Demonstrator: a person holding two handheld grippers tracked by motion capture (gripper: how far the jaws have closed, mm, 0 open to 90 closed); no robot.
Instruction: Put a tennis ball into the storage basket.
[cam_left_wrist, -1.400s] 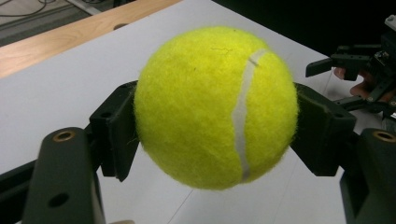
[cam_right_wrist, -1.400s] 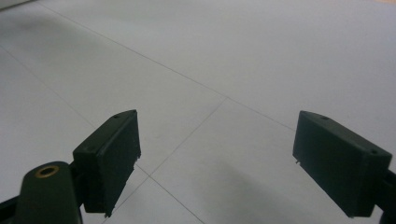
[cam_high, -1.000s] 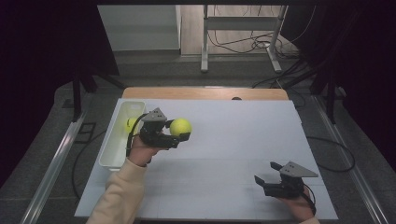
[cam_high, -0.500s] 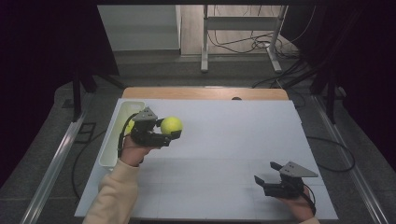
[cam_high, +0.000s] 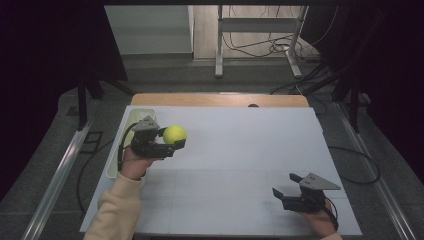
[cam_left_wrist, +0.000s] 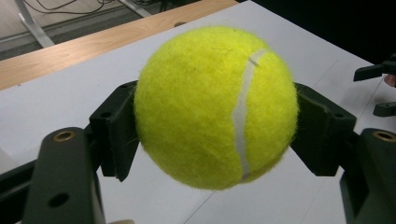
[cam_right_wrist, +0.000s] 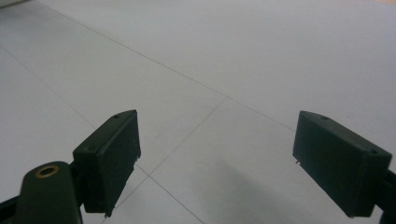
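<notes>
Between the left gripper's (cam_high: 176, 145) closed jaws sits the tennis ball (cam_high: 174, 134), clamped above the table (cam_high: 240, 150).

- The tennis ball (cam_high: 174, 134) is bright yellow-green and fuzzy, with a white seam (cam_left_wrist: 243, 116) curving down its face from top to bottom.
- It is clamped at its sides between the two black jaws of the left gripper (cam_high: 172, 142), clear of the table.
- In the high view it sits at about 9 o'clock on the white table (cam_high: 240, 150), just right of a pale bin (cam_high: 131, 122).
</notes>
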